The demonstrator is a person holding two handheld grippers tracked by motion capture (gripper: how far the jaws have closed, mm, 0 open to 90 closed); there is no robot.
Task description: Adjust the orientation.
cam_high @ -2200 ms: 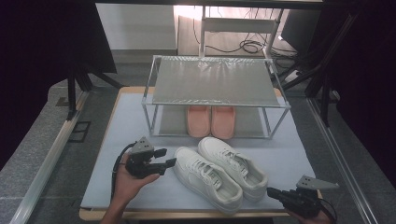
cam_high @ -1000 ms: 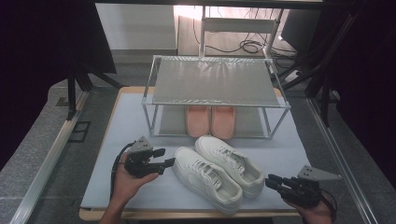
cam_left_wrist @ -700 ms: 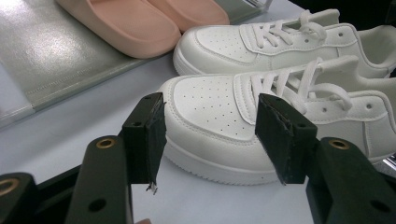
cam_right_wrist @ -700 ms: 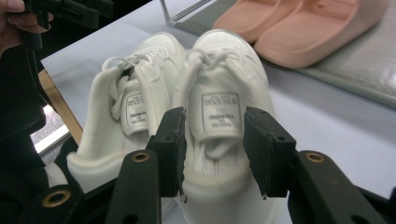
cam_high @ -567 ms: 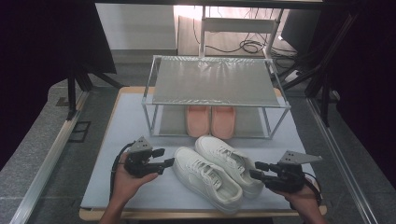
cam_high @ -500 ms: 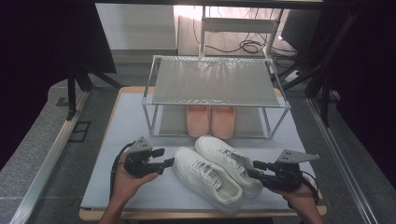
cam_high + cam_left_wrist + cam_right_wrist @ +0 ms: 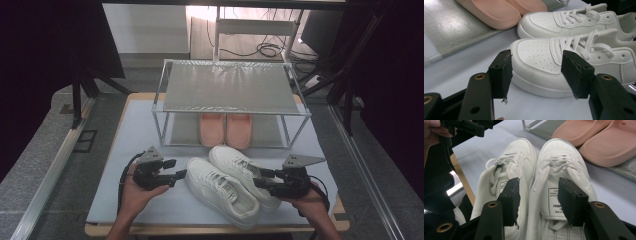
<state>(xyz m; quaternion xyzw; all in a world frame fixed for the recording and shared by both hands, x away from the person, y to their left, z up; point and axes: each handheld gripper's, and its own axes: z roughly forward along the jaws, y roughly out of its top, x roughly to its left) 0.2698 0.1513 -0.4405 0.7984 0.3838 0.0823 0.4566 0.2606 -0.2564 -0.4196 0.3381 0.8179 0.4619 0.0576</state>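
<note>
While both grippers stand wide open and empty, the sneakers (image 7: 232, 182) lie side by side before the rack (image 7: 230, 87). Right gripper (image 7: 262, 178) should straddle the far sneaker's heel collar squarely; left gripper (image 7: 176, 176) should hold clear of the toe.

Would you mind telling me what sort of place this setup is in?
Probably a lab or recording workspace rather than a home: a padded table with a metal shoe rack stands among dark stands, with loose cables on the floor behind.
</note>
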